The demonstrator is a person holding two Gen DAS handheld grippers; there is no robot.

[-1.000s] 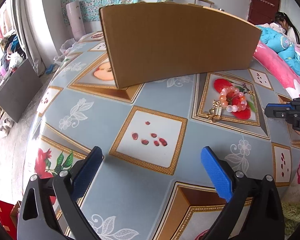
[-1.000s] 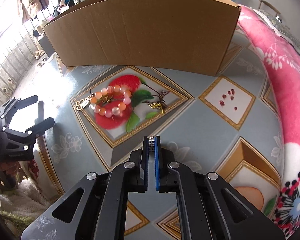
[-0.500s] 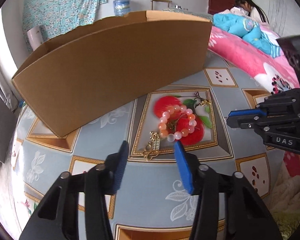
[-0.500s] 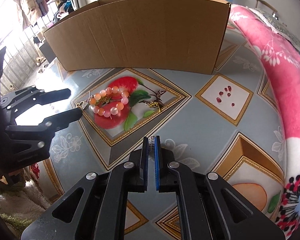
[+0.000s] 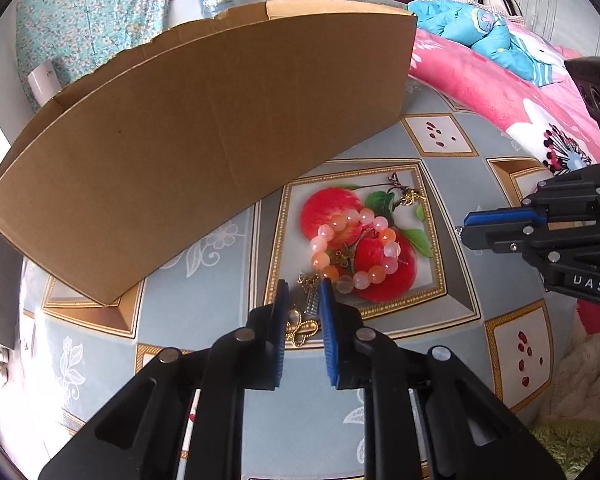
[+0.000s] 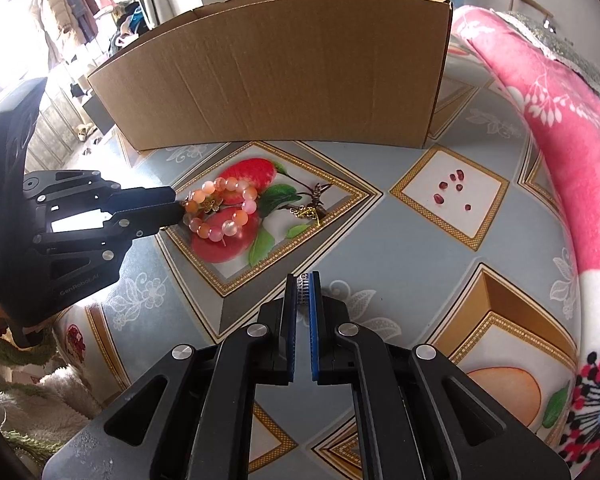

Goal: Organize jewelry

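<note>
Your left gripper point(image 5: 303, 304) has slid over to the bead bracelet point(image 5: 354, 250), its fingers just closing around the gold charm point(image 5: 300, 326) at the bracelet's 7 o'clock, on the tabletop point(image 5: 204, 344). Your right gripper point(image 6: 303, 292) stayed put, fingers clamped on a small silver piece point(image 6: 302, 282).

– Is it bright?
– Yes. Daylight pours in from the window point(image 6: 4, 40), which looks washed out white.
– Any blur?
– Not much. The cardboard box point(image 5: 204, 132) bends like a bow, and the corners go black. Shadows on the table point(image 6: 380, 240) look soft, I think.
</note>
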